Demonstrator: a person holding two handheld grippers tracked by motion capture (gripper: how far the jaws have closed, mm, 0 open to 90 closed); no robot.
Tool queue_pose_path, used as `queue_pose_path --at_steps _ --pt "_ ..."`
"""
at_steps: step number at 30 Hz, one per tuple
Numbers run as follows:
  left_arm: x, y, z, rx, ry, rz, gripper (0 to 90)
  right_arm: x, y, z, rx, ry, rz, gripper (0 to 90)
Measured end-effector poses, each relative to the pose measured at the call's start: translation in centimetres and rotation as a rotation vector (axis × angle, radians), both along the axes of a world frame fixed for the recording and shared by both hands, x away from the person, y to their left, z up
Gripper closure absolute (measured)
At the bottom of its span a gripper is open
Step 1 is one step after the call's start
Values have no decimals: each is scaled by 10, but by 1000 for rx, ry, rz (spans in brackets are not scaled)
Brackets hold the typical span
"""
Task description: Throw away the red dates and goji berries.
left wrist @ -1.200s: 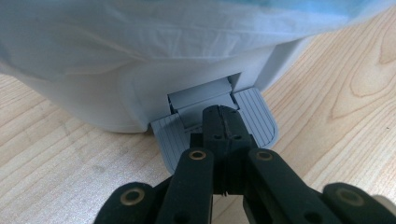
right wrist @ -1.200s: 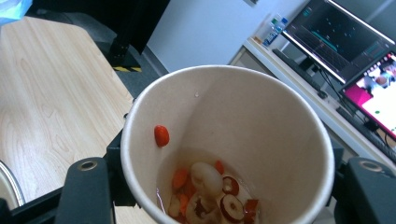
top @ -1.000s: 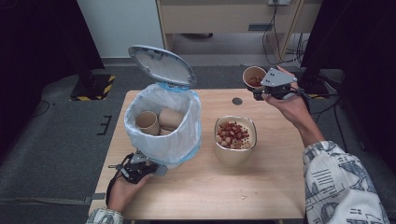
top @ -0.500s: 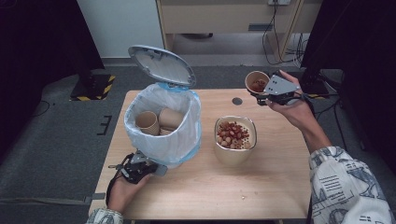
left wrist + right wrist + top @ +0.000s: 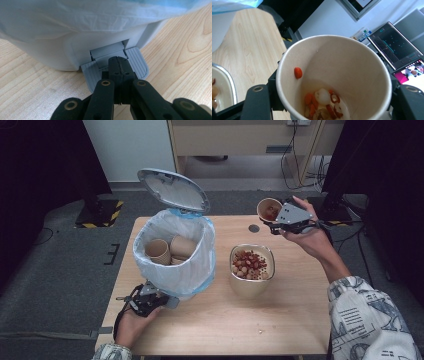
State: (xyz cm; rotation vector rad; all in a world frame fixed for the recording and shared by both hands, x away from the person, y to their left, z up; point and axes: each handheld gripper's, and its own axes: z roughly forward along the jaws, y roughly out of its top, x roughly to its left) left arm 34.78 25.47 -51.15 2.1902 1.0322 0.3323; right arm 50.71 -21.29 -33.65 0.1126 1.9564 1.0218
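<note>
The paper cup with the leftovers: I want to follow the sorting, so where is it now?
In the high view the paper cup is held in the right gripper over the table's far right corner, beyond the bowl.

You get even, soft light from above on the counter [image 5: 200, 330], while the floor and both side margins of the high view fall into deep darkness. Shadows under the bin [image 5: 175, 255] and the bowl [image 5: 251, 285] stay faint and short. Your high view is slightly soft and grainy. In the left gripper view the tongs [image 5: 117, 62] are sharp, the white bag [image 5: 87, 17] bright and nearly washed out. In the right gripper view the paper cup [image 5: 352, 62] is crisp, the screens [image 5: 397, 47] behind blurred, with edges bending outward.
</note>
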Motion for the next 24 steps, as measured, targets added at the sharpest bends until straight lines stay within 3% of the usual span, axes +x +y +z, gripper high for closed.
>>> queue_pose_path --at_steps 4,13,24 --pt "0 0 0 0 0 0 900 1 -3 -2 -9 1 -19 314" --pt "0 0 0 1 -1 1 899 -3 0 -1 -11 0 -6 313" --pt "0 0 0 0 0 1 900 -13 2 -1 -61 -26 -3 312"
